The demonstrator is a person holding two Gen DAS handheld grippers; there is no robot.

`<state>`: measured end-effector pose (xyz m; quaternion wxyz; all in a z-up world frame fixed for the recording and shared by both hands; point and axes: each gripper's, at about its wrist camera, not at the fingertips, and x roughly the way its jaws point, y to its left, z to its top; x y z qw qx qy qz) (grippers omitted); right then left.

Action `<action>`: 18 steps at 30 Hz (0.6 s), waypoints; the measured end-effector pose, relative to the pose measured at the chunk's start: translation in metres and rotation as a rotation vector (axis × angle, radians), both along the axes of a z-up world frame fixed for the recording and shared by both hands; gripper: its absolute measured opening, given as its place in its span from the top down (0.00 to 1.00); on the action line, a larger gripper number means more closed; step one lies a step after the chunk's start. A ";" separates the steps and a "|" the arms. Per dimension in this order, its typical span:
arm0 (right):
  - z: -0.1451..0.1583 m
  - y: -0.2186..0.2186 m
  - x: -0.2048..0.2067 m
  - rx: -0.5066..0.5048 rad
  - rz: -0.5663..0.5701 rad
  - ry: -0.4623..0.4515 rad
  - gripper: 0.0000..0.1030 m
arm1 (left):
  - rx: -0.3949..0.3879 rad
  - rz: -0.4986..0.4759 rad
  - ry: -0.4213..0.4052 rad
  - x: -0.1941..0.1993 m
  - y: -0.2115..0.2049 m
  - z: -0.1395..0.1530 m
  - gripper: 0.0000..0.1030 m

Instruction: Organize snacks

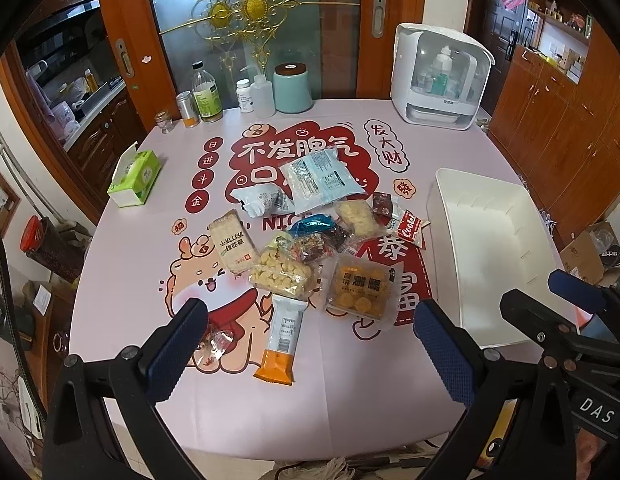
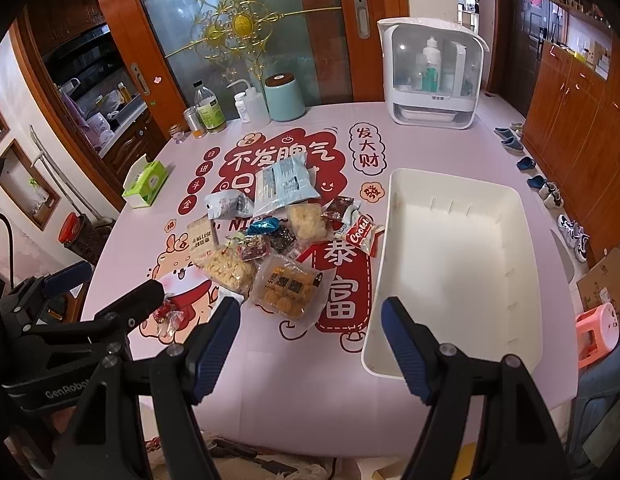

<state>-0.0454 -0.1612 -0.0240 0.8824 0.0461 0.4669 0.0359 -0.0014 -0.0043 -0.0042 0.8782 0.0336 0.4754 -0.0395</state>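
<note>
A pile of snack packets (image 1: pixel 305 236) lies in the middle of the pink table; it also shows in the right wrist view (image 2: pixel 269 236). An orange-ended bar (image 1: pixel 279 340) and a small candy (image 1: pixel 211 346) lie nearest me. An empty white bin (image 1: pixel 494 256) stands to the right of the pile, also in the right wrist view (image 2: pixel 454 264). My left gripper (image 1: pixel 310 348) is open and empty, above the table's near edge. My right gripper (image 2: pixel 310 344) is open and empty, between the pile and the bin.
A green tissue box (image 1: pixel 135 178) sits at the left. Bottles, jars and a teal canister (image 1: pixel 292 88) line the far edge. A white cabinet appliance (image 1: pixel 442 76) stands at the far right. A pink stool (image 2: pixel 596 330) and shoes are on the floor to the right.
</note>
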 end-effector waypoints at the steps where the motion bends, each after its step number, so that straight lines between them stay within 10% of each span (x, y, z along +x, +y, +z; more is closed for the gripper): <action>1: -0.001 0.000 -0.001 0.001 0.000 0.001 0.28 | -0.001 -0.001 0.001 0.000 0.000 0.000 0.01; 18: -0.001 -0.002 -0.010 0.013 0.010 0.002 0.28 | -0.002 0.003 0.000 -0.008 0.004 -0.001 0.01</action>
